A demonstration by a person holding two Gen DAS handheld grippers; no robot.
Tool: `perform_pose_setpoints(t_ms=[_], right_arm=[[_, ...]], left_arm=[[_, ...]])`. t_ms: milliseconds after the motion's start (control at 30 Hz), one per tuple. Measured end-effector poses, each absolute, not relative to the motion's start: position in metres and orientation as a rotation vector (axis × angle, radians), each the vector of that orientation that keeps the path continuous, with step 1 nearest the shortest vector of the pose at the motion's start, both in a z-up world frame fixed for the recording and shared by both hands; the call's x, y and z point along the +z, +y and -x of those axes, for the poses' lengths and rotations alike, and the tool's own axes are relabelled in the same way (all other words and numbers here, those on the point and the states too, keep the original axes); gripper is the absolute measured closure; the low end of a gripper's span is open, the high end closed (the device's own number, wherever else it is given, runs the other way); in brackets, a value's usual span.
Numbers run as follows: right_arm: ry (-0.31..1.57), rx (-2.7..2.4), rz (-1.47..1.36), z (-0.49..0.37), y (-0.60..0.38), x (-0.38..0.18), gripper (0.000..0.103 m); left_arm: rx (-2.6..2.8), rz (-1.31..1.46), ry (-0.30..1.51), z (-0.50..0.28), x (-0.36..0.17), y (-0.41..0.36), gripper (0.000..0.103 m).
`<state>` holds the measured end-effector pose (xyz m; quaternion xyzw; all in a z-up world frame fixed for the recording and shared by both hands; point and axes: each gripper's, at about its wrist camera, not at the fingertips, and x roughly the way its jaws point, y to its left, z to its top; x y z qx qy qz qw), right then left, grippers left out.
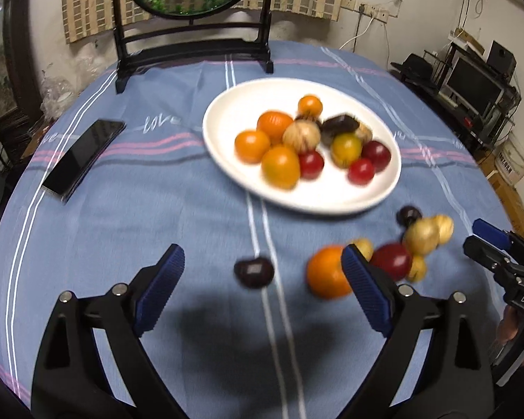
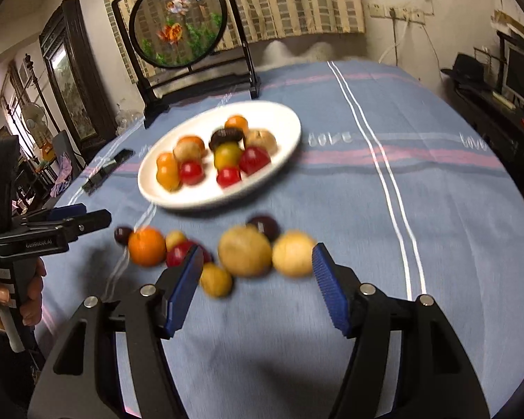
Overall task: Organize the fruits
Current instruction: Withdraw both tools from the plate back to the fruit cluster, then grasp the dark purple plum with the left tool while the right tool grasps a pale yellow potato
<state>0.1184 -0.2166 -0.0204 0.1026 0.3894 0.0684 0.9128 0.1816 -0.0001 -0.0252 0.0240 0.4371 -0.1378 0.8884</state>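
Though blurred, fruits (image 1: 335, 272) stay countable.

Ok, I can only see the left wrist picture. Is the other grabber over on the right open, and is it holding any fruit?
Observer: In the right wrist view the right gripper is open, and its pads press on nothing.
Operator: What's in front of it?
Observer: A big tan fruit and a yellow fruit lie side by side on the tablecloth, just beyond its fingertips.
Operator: Can you see my grabber there?
Observer: Yes. The left gripper shows side on at the left edge, with a hand around its handle.
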Motion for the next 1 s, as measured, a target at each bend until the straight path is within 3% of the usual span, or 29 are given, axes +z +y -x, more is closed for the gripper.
perform_pose_setpoints(t_ms=[867,1000], right_arm=[[0.880,0.167,-0.238,-0.087,-0.215,-0.050,0.037],[0.882,0.179,-0.246,-0.089,-0.214,-0.049,0.037]], left_arm=[[-0.232,-0.120,0.970,-0.188,-0.070,0.003,0.011],[-0.247,-0.110,0.975,-0.196,-0.073,0.002,0.030]])
